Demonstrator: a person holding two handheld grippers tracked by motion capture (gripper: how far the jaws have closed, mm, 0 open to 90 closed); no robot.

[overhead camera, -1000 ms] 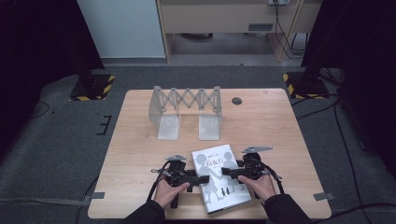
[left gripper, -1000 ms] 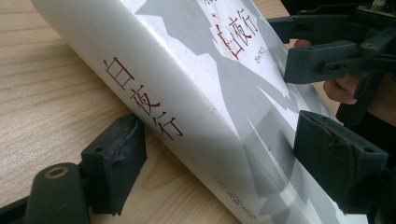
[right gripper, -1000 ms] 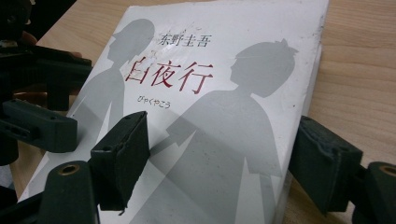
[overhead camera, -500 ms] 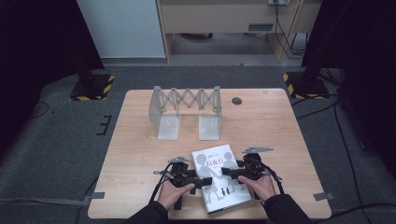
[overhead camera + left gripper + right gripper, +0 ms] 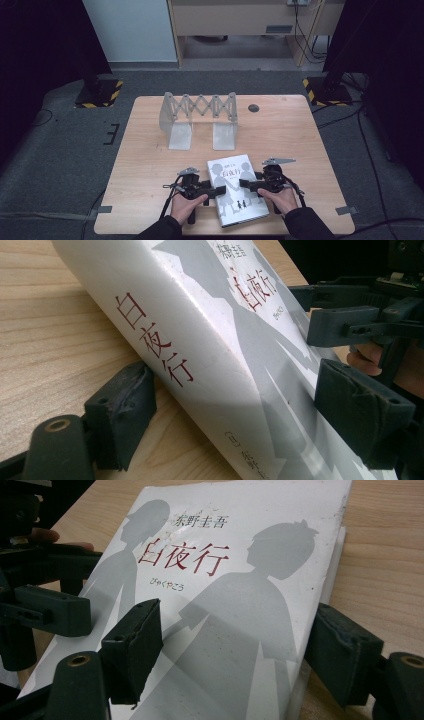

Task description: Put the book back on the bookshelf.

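A white book (image 5: 232, 172) with grey silhouettes and red characters lies near the table's front edge. My left gripper (image 5: 216, 191) holds its spine side. Its jaws have just been closing with the book between them. In the left gripper view one pad (image 5: 120, 410) sits under the spine and the other presses on the cover of the book (image 5: 210, 340), so the left gripper (image 5: 240, 412) is shut on it. My right gripper (image 5: 248, 184) clamps the opposite, page-edge side. In the right gripper view (image 5: 240, 647) one pad rests on the cover and one against the pages of the book (image 5: 225, 605).
A grey accordion-style rack (image 5: 200, 117) stands at the back middle of the wooden table (image 5: 300, 140). A small dark disc (image 5: 253, 107) lies to its right. Grey carpet surrounds the table, and striped stand bases (image 5: 97, 92) sit behind it.
The left gripper's jaws looked a little wider half a second ago and now sit close on the book's spine side. Both hands and the book have stayed in place.
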